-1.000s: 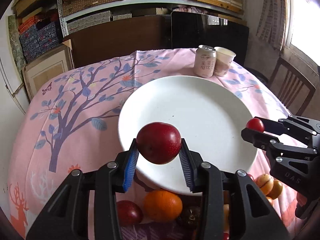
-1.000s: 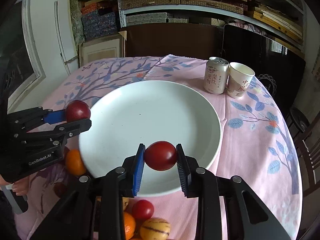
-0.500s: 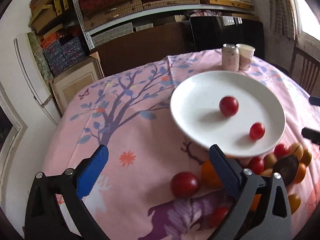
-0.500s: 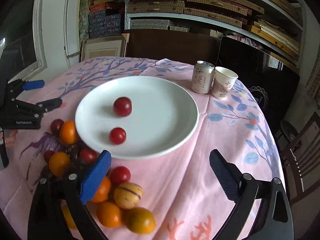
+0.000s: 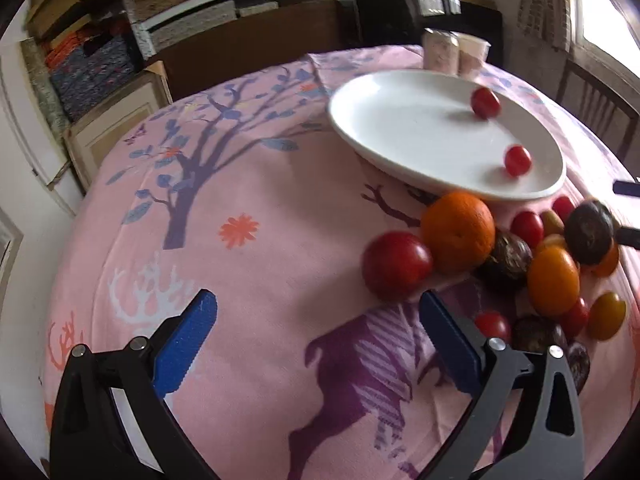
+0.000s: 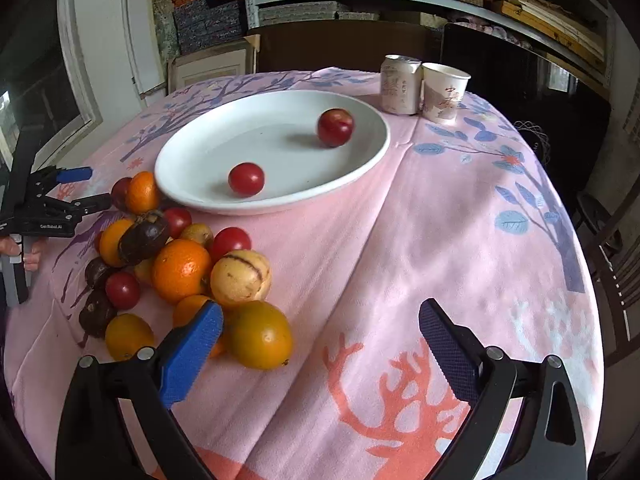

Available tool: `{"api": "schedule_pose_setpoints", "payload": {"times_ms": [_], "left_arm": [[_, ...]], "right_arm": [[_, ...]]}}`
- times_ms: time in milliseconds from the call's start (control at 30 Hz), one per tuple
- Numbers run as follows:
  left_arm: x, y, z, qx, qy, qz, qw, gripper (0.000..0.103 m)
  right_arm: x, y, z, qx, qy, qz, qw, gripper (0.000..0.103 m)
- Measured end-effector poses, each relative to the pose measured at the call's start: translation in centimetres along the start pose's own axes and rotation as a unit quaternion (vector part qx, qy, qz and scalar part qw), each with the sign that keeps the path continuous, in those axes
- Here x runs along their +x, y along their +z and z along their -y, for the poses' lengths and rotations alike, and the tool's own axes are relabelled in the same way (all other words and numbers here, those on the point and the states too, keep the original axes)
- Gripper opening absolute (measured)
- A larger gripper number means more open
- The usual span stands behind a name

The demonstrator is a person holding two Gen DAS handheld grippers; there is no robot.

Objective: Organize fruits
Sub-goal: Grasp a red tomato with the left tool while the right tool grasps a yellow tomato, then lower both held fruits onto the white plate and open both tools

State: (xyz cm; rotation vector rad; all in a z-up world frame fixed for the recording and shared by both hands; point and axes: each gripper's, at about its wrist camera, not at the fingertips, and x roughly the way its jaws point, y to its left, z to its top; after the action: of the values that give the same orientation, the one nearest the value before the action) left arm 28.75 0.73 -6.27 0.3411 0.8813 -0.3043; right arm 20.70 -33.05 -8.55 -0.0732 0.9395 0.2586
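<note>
A white plate [image 6: 200, 152] holds a red plum [image 6: 335, 127] near its far rim and a small red tomato [image 6: 246, 178] near its front. A heap of fruit [image 6: 180, 264] lies on the pink cloth in front of the plate: oranges, red tomatoes, dark passion fruits, a striped yellow melon [image 6: 240, 278]. My left gripper [image 5: 318, 320] is open over bare cloth, its right finger just below a red plum [image 5: 396, 266] and an orange [image 5: 458, 232]. My right gripper [image 6: 320, 326] is open too, its left finger above the heap's near edge.
A drink can [image 6: 400, 84] and a paper cup [image 6: 444, 92] stand behind the plate. The round table's cloth [image 6: 460, 240] drops off at the edges. A wooden chair [image 6: 616, 248] stands at the right; shelves and boxes fill the back wall.
Both grippers let go of their fruit over the plate and opened wide, then pulled back toward the near side of the table. The plum has rolled toward the plate's far rim.
</note>
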Motion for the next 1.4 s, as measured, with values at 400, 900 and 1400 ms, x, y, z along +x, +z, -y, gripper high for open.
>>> {"api": "schedule_pose_setpoints", "payload": {"times_ms": [400,900,1400], "left_arm": [[1.9,1.2,0.9,0.012,-0.055,0.027,0.9980,0.038],[-6.1,6.7,2.1,-0.010,-0.041,0.105,0.9936,0.038],[2.6,11.2,6.1,0.007,-0.075,0.060,0.9954,0.075]], "right_arm": [[0.0,-1.0,-0.6,0.026,0.066,0.016,0.997,0.036],[-5.6,5.4,0.5,0.065,0.033,0.128,0.989,0.036],[3.9,10.5,0.0,0.051,0.028,0.055,0.997,0.082]]}}
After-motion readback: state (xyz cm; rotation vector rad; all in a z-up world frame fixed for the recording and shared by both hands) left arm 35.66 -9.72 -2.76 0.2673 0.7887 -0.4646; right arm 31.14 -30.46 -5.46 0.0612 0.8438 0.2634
